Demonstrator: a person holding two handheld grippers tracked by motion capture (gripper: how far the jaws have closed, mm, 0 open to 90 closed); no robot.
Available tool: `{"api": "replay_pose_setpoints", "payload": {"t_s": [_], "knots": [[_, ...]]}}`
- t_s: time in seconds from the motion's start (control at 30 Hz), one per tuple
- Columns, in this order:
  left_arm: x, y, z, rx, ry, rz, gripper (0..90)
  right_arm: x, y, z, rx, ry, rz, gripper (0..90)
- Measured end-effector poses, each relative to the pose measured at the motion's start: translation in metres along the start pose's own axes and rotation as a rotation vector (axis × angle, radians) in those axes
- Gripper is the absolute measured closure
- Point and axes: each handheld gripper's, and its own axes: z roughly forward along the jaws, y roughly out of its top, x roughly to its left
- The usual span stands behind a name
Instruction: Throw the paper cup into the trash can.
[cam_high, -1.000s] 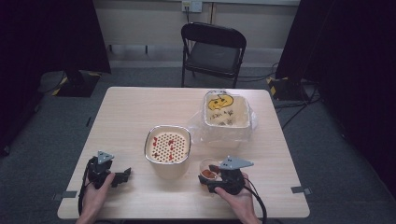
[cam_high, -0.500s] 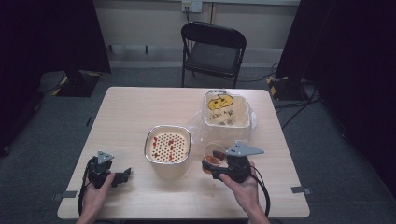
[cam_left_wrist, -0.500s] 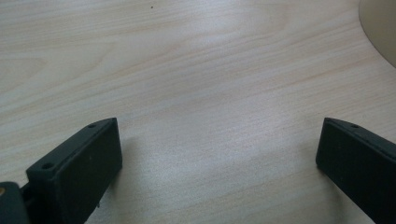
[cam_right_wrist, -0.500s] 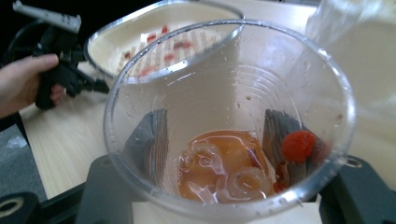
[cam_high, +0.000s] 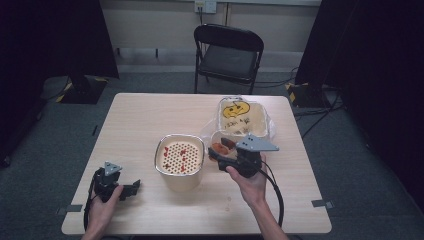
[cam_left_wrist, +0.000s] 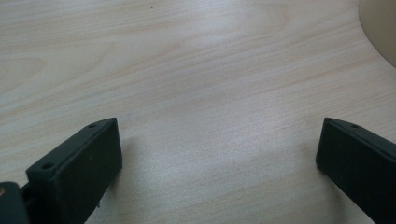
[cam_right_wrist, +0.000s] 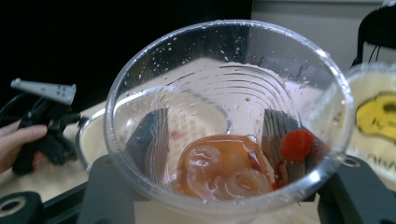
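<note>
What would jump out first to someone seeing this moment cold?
The right gripper, lifted above the table right of centre, is clamped on a clear plastic cup tipped on its side, with reddish food pooled at its low side. Just left of it stands a round container with a perforated insert dotted red. The left gripper rests open near the table's front left corner.

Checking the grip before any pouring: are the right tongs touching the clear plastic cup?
Touching. In the right gripper view, both black jaws of the right tongs press against the sides of the clear plastic cup.
</note>
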Motion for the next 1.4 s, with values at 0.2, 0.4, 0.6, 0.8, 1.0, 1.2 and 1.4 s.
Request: {"api": "replay_pose_setpoints", "payload": {"t_s": [0.2, 0.4, 0.6, 0.8, 1.0, 1.2, 1.4], "knots": [[0.0, 0.0, 0.0, 0.0, 0.0, 0.0, 0.0, 0.001, 0.013, 0.014, -0.034, -0.046, -0.043, 42.6], [0.0, 0.0, 0.0, 0.0, 0.0, 0.0, 0.0, 0.004, 0.025, 0.028, -0.025, -0.103, -0.146, 43.5], [0.0, 0.0, 0.0, 0.0, 0.0, 0.0, 0.0, 0.009, 0.031, 0.04, -0.011, -0.193, -0.273, 44.1], [0.0, 0.0, 0.0, 0.0, 0.0, 0.0, 0.0, 0.012, 0.035, 0.052, 0.003, -0.259, -0.369, 46.1], [0.0, 0.0, 0.0, 0.0, 0.0, -0.002, 0.0, 0.017, 0.034, 0.061, 0.045, -0.298, -0.486, 46.6], [0.0, 0.0, 0.0, 0.0, 0.0, 0.0, 0.0, 0.024, 0.03, 0.067, 0.097, -0.338, -0.616, 47.2], [0.0, 0.0, 0.0, 0.0, 0.0, 0.0, 0.0, 0.031, 0.031, 0.076, 0.155, -0.37, -0.759, 47.5]]}}
